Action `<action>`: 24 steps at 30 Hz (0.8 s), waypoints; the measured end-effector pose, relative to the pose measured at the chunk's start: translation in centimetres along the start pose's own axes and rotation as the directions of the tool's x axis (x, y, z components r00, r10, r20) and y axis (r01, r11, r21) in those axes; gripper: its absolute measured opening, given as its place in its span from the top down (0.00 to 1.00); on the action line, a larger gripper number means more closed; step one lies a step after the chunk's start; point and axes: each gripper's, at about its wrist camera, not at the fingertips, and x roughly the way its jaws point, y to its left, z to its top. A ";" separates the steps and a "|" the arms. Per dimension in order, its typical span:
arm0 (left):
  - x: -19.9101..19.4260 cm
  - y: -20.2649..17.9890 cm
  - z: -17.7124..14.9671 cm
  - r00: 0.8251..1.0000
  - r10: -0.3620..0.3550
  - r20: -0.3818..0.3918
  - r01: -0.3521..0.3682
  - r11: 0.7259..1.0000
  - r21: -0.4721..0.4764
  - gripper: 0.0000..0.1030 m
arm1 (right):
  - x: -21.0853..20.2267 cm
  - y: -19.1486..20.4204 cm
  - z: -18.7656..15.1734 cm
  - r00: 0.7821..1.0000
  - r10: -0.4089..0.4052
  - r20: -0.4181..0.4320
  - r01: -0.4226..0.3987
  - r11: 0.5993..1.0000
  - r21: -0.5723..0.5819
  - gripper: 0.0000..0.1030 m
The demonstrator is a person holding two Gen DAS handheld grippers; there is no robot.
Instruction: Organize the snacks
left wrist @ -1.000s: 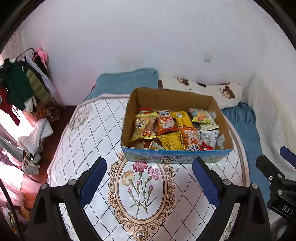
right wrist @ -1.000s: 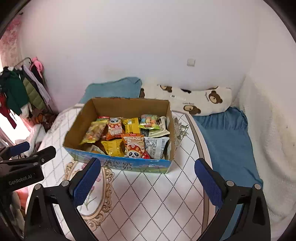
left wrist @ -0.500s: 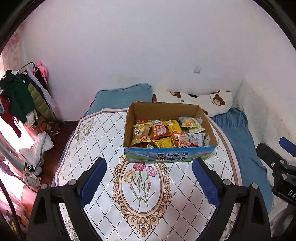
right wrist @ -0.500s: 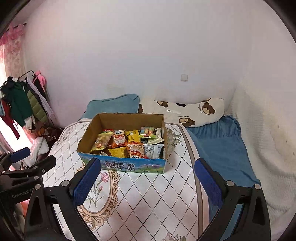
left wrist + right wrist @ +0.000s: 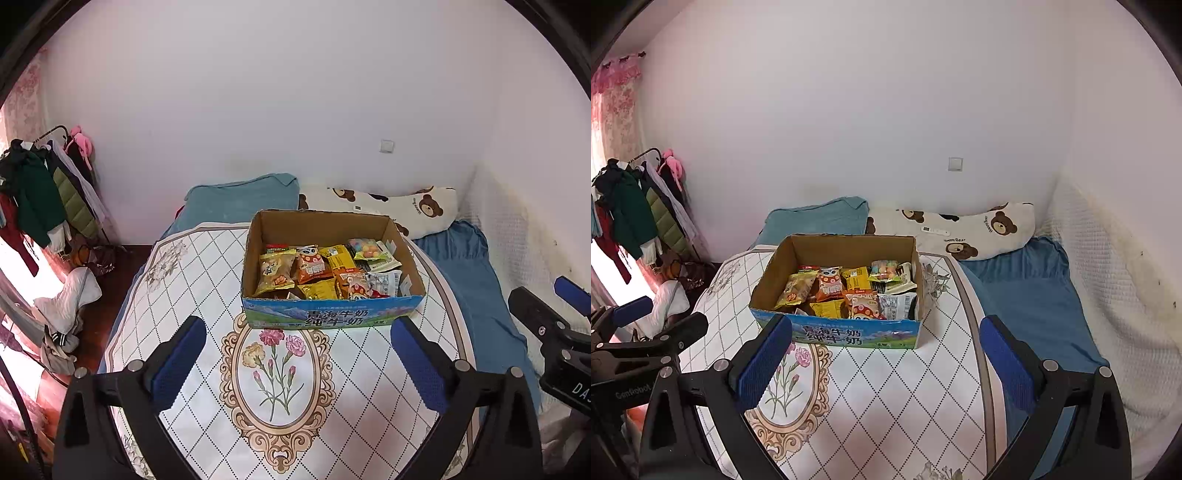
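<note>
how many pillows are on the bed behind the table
2. A teal pillow lies against the wall behind the box's left half; a bear-print pillow lies to its right, reaching the corner. Others may be hidden behind the box.

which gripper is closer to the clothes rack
Left. The left gripper, jaws opening and empty, is on the side toward the clothes rack; the right gripper is farther over, beside the blue bedding.

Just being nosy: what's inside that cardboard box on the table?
The cardboard box holds snack packets, yellow, orange and white ones, overlapping. Whatever lies beneath them, and the box floor, is covered.
</note>
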 end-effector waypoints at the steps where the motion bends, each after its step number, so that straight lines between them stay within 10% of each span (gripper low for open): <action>1: 0.2 0.0 0.1 1.000 0.002 -0.002 -0.002 1.000 -0.002 0.00 | 0.2 0.0 0.0 1.000 0.000 -0.001 0.000 1.000 0.001 0.00; 24: 10.6 -0.4 3.0 0.993 0.084 -0.077 -0.084 0.996 0.015 0.00 | 12.8 -1.2 0.9 0.996 -0.050 -0.079 0.054 0.998 0.040 0.00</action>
